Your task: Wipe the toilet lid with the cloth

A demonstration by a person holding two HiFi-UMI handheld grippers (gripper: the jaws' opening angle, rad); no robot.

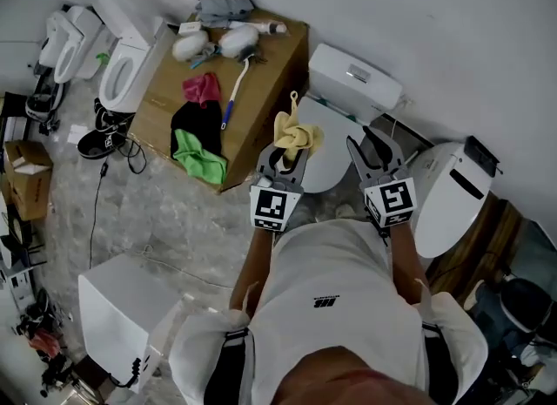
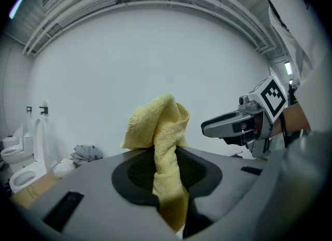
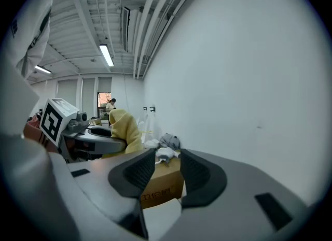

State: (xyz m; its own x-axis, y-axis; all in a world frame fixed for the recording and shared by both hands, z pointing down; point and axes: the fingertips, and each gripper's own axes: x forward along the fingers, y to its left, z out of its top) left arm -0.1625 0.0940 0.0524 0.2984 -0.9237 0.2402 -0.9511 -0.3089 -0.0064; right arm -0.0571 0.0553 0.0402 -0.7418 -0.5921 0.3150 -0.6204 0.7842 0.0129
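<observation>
A yellow cloth (image 1: pixel 296 131) is pinched in my left gripper (image 1: pixel 285 158), bunched above the jaws with a tail hanging down between them (image 2: pixel 161 126). In the head view it hangs over the left side of a white toilet's closed lid (image 1: pixel 332 155), apart from it. My right gripper (image 1: pixel 367 144) is held over the lid's right side, open and with nothing between its pads (image 3: pixel 167 170). Both grippers are raised and tilted up toward the white wall. The left gripper view shows the right gripper (image 2: pixel 228 125) off to the right. The toilet's tank (image 1: pixel 355 77) stands against the wall.
A cardboard box (image 1: pixel 261 72) left of the toilet carries pink, black and green cloths, a brush and a grey rag. A second toilet (image 1: pixel 448 194) stands at the right with its lid up. More toilets (image 1: pixel 122 68) line the far left wall. A white unit (image 1: pixel 117 312) sits near left.
</observation>
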